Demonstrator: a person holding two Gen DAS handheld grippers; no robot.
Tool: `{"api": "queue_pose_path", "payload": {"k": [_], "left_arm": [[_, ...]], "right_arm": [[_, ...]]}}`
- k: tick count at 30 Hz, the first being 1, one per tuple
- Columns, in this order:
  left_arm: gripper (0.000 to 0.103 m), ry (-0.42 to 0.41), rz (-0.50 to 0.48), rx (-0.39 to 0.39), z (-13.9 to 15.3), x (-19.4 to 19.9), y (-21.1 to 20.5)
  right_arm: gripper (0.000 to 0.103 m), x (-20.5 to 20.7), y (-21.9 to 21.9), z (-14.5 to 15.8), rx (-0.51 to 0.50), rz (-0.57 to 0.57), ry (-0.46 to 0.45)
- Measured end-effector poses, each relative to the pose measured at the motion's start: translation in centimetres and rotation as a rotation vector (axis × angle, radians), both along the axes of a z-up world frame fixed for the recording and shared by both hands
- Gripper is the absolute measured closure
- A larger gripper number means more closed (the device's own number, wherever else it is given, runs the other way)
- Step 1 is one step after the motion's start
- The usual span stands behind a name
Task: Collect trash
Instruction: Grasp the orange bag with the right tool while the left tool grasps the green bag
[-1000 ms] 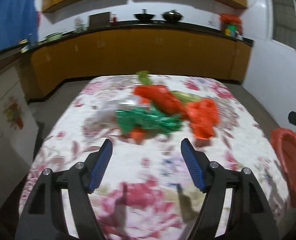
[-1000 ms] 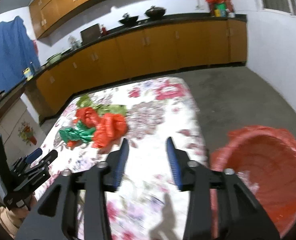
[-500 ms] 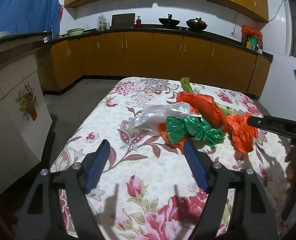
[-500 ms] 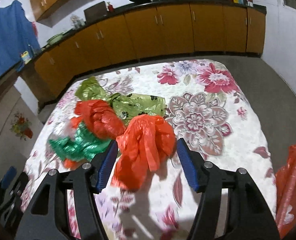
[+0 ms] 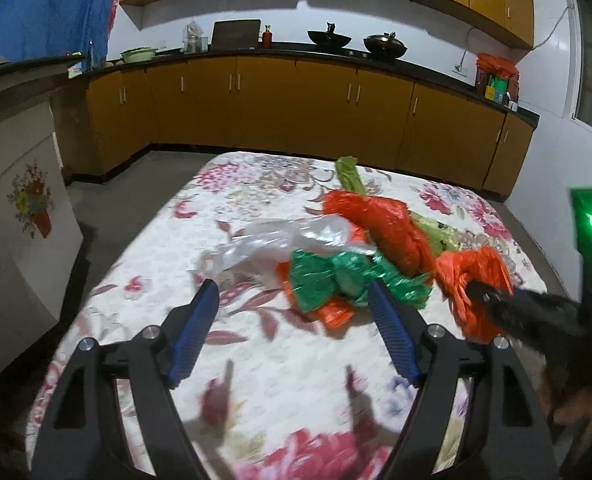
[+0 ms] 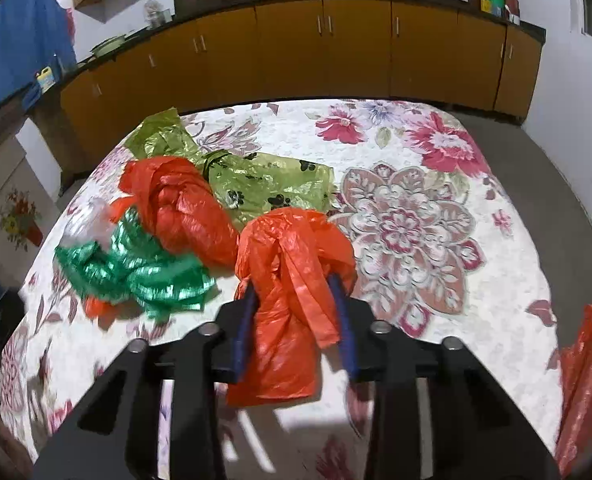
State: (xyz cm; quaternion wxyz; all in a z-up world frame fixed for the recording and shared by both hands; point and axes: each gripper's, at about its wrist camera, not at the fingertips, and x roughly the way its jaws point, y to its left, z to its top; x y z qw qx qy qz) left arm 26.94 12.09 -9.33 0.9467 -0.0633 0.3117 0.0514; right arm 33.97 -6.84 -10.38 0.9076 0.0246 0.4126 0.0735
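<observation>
We see our right gripper point(image 6: 293, 304) with its jaws just closed onto the orange plastic bag point(image 6: 291, 280), which lies on the floral tablecloth point(image 6: 416, 220) and runs back between the blue pads. Our left gripper point(image 5: 291, 308) hangs with jaws wide apart and nothing between them, the green bag point(image 5: 336, 284) and clear bag point(image 5: 279, 240) just beyond its fingertips.

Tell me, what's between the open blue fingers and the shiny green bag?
Just bare flowery tablecloth. In the left wrist view, the left gripper stands open, short of the green bag, with nothing between them.
</observation>
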Motion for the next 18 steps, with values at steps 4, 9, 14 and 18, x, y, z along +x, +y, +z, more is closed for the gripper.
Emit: {"api": "queue_pose_path", "payload": {"k": [4,9,14,18], "left_arm": [[0.037,0.030,-0.007,0.008,-0.6,2.0,-1.5],[0.052,0.114,-0.012,-0.025,-2.3,4.4,-2.3],[0.066,0.124,-0.016,-0.057,-2.8,5.3,-2.3],[0.084,0.130,-0.034,-0.052,-3.0,5.7,-2.7]], "right_arm": [[0.088,-1.6,-1.5,0.2,0.021,-0.010,-0.001],[0.088,-2.8,-2.4,0.2,0.039,-0.011,0.002],[0.088,-3.2,-2.6,0.1,0.038,-0.003,-0.002],[0.088,-3.6,-2.6,0.1,0.037,0.000,-0.006]]}}
